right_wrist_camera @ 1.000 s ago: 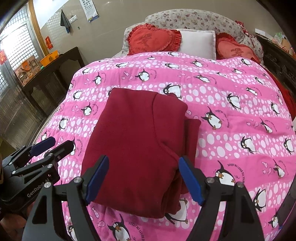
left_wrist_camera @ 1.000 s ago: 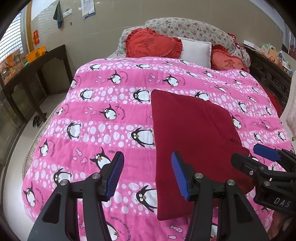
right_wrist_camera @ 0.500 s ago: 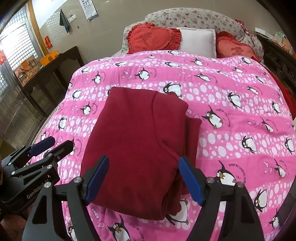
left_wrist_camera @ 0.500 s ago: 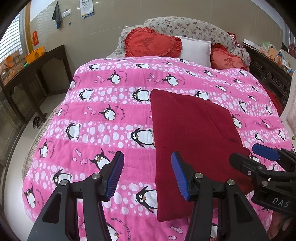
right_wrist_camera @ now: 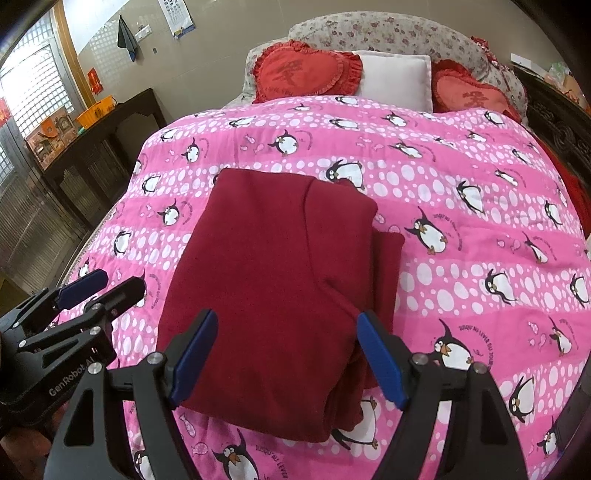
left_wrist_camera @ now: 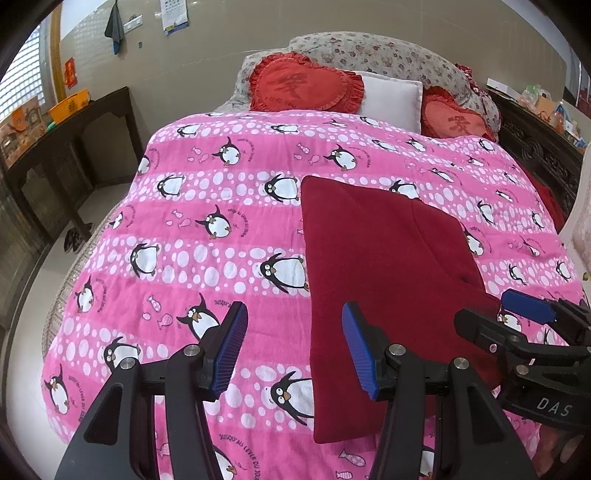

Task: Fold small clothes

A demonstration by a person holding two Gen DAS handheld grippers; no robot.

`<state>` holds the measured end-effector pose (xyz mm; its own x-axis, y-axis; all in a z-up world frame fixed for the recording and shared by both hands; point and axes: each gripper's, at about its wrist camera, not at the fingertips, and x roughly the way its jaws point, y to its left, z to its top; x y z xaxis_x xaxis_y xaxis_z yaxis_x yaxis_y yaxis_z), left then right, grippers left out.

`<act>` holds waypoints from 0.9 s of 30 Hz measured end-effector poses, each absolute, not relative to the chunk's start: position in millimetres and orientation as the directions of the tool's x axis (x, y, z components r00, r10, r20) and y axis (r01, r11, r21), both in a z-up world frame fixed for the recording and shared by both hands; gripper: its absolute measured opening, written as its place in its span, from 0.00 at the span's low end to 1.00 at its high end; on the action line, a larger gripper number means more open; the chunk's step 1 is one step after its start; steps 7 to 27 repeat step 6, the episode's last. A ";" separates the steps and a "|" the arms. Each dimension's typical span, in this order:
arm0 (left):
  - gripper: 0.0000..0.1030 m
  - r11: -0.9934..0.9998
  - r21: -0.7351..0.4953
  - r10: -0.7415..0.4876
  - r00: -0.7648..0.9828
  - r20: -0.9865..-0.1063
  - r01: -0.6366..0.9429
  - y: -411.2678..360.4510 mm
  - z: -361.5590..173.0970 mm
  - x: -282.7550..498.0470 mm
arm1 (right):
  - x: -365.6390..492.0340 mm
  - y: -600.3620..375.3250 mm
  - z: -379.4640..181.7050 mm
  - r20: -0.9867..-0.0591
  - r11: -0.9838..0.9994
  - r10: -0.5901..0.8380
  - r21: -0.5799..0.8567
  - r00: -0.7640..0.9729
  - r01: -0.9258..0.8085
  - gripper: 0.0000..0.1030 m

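Observation:
A dark red garment (left_wrist_camera: 380, 266) (right_wrist_camera: 273, 295) lies folded into a flat rectangle on the pink penguin blanket (left_wrist_camera: 207, 229) (right_wrist_camera: 461, 236) of a bed, with a narrower folded layer showing along its right side. My left gripper (left_wrist_camera: 291, 343) hovers open above the garment's near left edge, nothing between its blue pads. My right gripper (right_wrist_camera: 286, 354) hangs open over the garment's near end, also holding nothing. Each gripper shows in the other's view: the right gripper (left_wrist_camera: 513, 317) at the right edge, the left gripper (right_wrist_camera: 99, 288) at the left edge.
Two red heart cushions (left_wrist_camera: 303, 86) (right_wrist_camera: 306, 72), a white pillow (left_wrist_camera: 391, 98) and a floral bolster (right_wrist_camera: 384, 35) sit at the bed's head. A dark wooden side table (left_wrist_camera: 74, 125) (right_wrist_camera: 107, 133) stands left of the bed. Carved dark furniture (left_wrist_camera: 535, 144) lines the right.

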<state>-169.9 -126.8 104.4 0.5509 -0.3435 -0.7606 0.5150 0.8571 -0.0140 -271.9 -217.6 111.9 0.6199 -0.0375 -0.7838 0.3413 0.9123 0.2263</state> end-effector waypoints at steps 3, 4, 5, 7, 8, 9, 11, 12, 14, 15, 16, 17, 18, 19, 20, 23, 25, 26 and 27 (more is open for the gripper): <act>0.32 0.856 -0.034 -0.359 0.547 -0.756 0.515 -124.1 102.9 -166.0 | -271.9 -217.6 111.3 -0.784 0.913 -0.040 0.224 0.620 0.342 0.79; 0.32 0.858 -0.039 -0.361 0.547 -0.756 0.512 -122.4 102.2 -163.5 | -271.9 -218.0 110.3 -0.785 0.912 -0.041 0.223 0.619 0.343 0.79; 0.32 0.861 -0.040 -0.358 0.549 -0.756 0.507 -120.4 101.7 -160.8 | -271.6 -219.1 109.4 -0.786 0.912 -0.041 0.223 0.617 0.345 0.79; 0.32 0.867 -0.041 -0.351 0.552 -0.756 0.496 -117.1 101.0 -155.5 | -271.3 -221.4 107.8 -0.788 0.910 -0.043 0.223 0.614 0.349 0.79; 0.32 0.867 -0.041 -0.351 0.552 -0.756 0.496 -117.1 101.0 -155.5 | -271.3 -221.4 107.8 -0.788 0.910 -0.043 0.223 0.614 0.349 0.79; 0.32 0.867 -0.041 -0.351 0.552 -0.756 0.496 -117.1 101.0 -155.5 | -271.3 -221.4 107.8 -0.788 0.910 -0.043 0.223 0.614 0.349 0.79; 0.32 0.867 -0.041 -0.351 0.552 -0.756 0.496 -117.1 101.0 -155.5 | -271.3 -221.4 107.8 -0.788 0.910 -0.043 0.223 0.614 0.349 0.79; 0.32 0.867 -0.041 -0.351 0.552 -0.756 0.496 -117.1 101.0 -155.5 | -271.3 -221.4 107.8 -0.788 0.910 -0.043 0.223 0.614 0.349 0.79; 0.32 0.867 -0.041 -0.351 0.552 -0.756 0.496 -117.1 101.0 -155.5 | -271.3 -221.4 107.8 -0.788 0.910 -0.043 0.223 0.614 0.349 0.79; 0.32 0.867 -0.041 -0.351 0.552 -0.756 0.496 -117.1 101.0 -155.5 | -271.3 -221.4 107.8 -0.788 0.910 -0.043 0.223 0.614 0.349 0.79; 0.32 0.867 -0.041 -0.351 0.552 -0.756 0.496 -117.1 101.0 -155.5 | -271.3 -221.4 107.8 -0.788 0.910 -0.043 0.223 0.614 0.349 0.79; 0.32 0.867 -0.041 -0.351 0.552 -0.756 0.496 -117.1 101.0 -155.5 | -271.3 -221.4 107.8 -0.788 0.910 -0.043 0.223 0.614 0.349 0.79; 0.32 0.867 -0.041 -0.351 0.552 -0.756 0.496 -117.1 101.0 -155.5 | -271.3 -221.4 107.8 -0.788 0.910 -0.043 0.223 0.614 0.349 0.79; 0.32 0.867 -0.041 -0.351 0.552 -0.756 0.496 -117.1 101.0 -155.5 | -271.3 -221.4 107.8 -0.788 0.910 -0.043 0.223 0.614 0.349 0.79; 0.32 0.867 -0.041 -0.351 0.552 -0.756 0.496 -117.1 101.0 -155.5 | -271.3 -221.4 107.8 -0.788 0.910 -0.043 0.223 0.614 0.349 0.79; 0.32 0.867 -0.041 -0.351 0.552 -0.756 0.496 -117.1 101.0 -155.5 | -271.3 -221.4 107.8 -0.788 0.910 -0.043 0.223 0.614 0.349 0.79; 0.32 0.867 -0.041 -0.351 0.552 -0.756 0.496 -117.1 101.0 -155.5 | -271.3 -221.4 107.8 -0.788 0.910 -0.043 0.223 0.614 0.349 0.79; 0.32 0.867 -0.041 -0.351 0.552 -0.756 0.496 -117.1 101.0 -155.5 | -271.3 -221.4 107.8 -0.788 0.910 -0.043 0.223 0.614 0.349 0.79; 0.32 0.867 -0.041 -0.351 0.552 -0.756 0.496 -117.1 101.0 -155.5 | -271.3 -221.4 107.8 -0.788 0.910 -0.043 0.223 0.614 0.349 0.79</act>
